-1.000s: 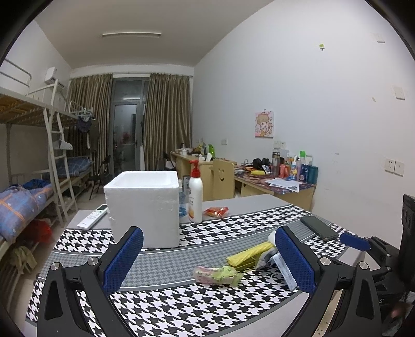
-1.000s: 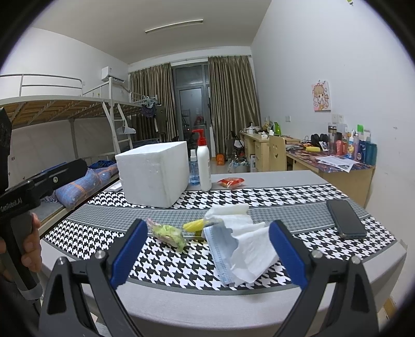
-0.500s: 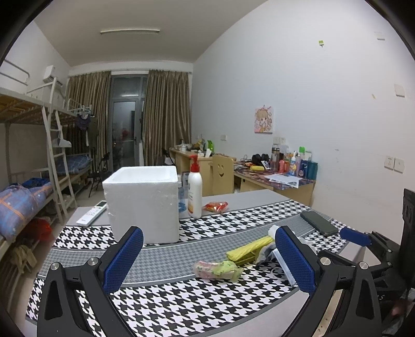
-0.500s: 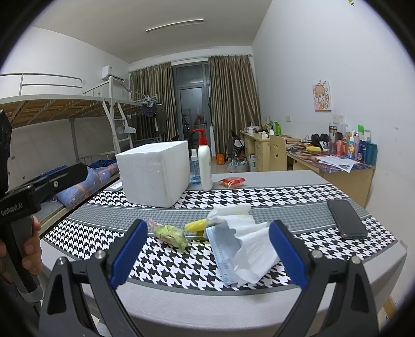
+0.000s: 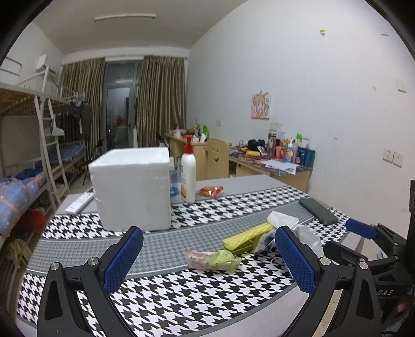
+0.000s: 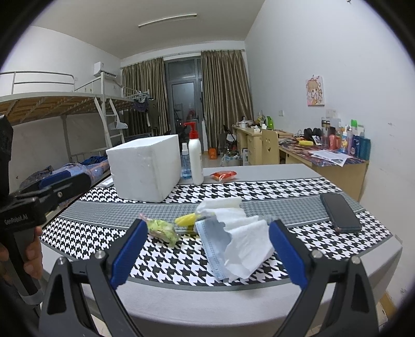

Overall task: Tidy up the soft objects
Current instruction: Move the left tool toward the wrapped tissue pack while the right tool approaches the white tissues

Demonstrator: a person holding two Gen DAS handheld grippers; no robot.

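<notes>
Two handheld grippers hover over a houndstooth-covered table (image 6: 285, 186). The left gripper (image 5: 207, 255), jaws spread wide and empty, frames a crumpled green-and-pink packet (image 5: 212, 259) at lower centre. The right gripper (image 6: 205, 247), likewise released, faces a blue face mask (image 6: 210, 241) under white tissue (image 6: 243, 233). A white foam box (image 5: 132, 188) stands centre left; a phone (image 6: 339, 212) lies right.

I'm in a dorm room with plain white walls (image 5: 298, 77) and a long ceiling tube light (image 6: 167, 20) switched on. Brown floor-length curtains (image 6: 223, 96) frame a dark glass balcony door (image 6: 184, 103). White metal bunk beds (image 6: 52, 103) run down my left, light wooden desks (image 6: 324, 166) along my right (pretty cluttered), with a small cartoon picture (image 6: 315, 92) above.
</notes>
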